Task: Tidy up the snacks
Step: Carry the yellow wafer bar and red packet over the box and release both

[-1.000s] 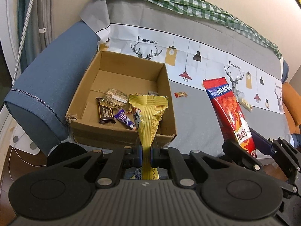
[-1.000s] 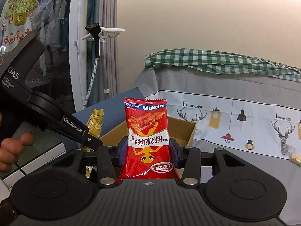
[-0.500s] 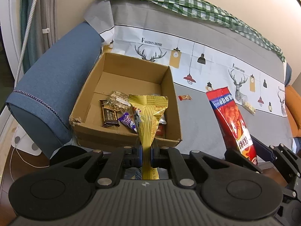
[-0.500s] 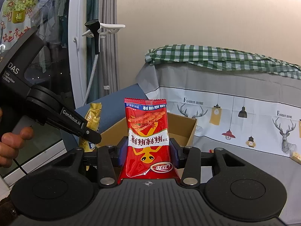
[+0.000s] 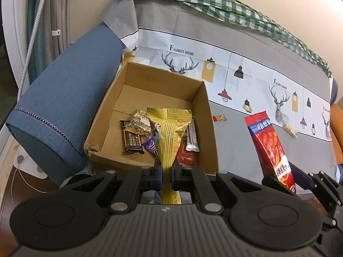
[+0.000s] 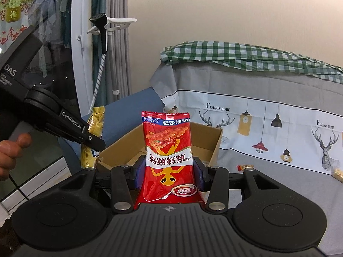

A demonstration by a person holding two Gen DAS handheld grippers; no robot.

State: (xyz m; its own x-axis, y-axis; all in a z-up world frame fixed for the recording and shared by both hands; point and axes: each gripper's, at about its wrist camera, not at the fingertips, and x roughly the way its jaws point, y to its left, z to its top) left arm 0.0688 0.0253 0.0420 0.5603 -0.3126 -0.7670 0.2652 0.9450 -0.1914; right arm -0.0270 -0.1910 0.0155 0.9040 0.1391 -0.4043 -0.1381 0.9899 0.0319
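Observation:
My left gripper (image 5: 166, 172) is shut on a yellow snack bag (image 5: 169, 132) and holds it upright just before the near wall of an open cardboard box (image 5: 205, 115). The box holds a brown bar (image 5: 133, 142), a nut pack (image 5: 140, 123), a purple sweet (image 5: 150, 146), a silver sachet (image 5: 191, 137) and a red packet (image 5: 187, 156). My right gripper (image 6: 168, 171) is shut on a red snack bag (image 6: 167, 150), held upright to the right of the box; the bag also shows in the left wrist view (image 5: 269, 147). The left gripper with the yellow bag (image 6: 94, 128) shows at left in the right wrist view.
The box (image 6: 214, 141) stands on a grey-covered sofa (image 5: 246, 150) against its blue armrest (image 5: 64, 98). A small red-wrapped sweet (image 5: 219, 117) and a pale snack pack (image 5: 290, 129) lie on the seat to the right. A green checked cloth (image 5: 214, 2) drapes the backrest.
My left gripper has moved forward and up with the yellow bag, so the box sits closer beneath it. The right gripper with the red bag has barely moved.

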